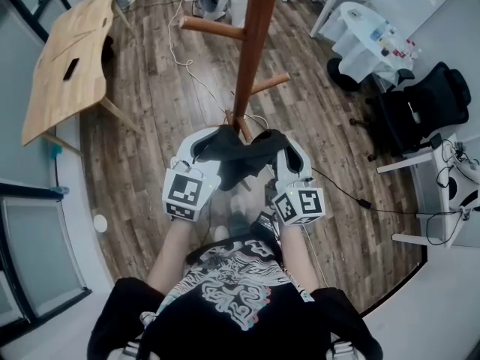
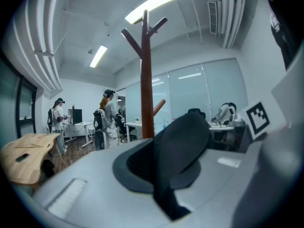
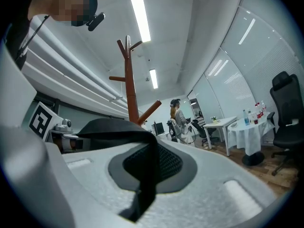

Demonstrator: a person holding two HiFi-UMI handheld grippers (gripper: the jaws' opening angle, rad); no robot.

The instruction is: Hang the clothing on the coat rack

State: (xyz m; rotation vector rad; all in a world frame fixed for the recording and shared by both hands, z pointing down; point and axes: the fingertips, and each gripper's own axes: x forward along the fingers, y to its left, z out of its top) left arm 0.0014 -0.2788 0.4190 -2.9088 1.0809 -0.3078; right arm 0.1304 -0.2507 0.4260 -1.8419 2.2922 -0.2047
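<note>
Clearly we have a soft, light dark garment (image 1: 241,156) sagging between the left hand-held gripper (image 1: 201,150) and the right hand-held gripper (image 1: 291,154), each pinching a fold near the coat rack (image 1: 251,43), so we judge that holding its edges wide suits it best.

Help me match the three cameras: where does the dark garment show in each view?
Head view: dark garment at centre.
Left gripper view: dark garment low, right of centre.
Right gripper view: dark garment low, left of centre.
Shared landmark: the wooden coat rack, standing beyond the garment in all three.
</note>
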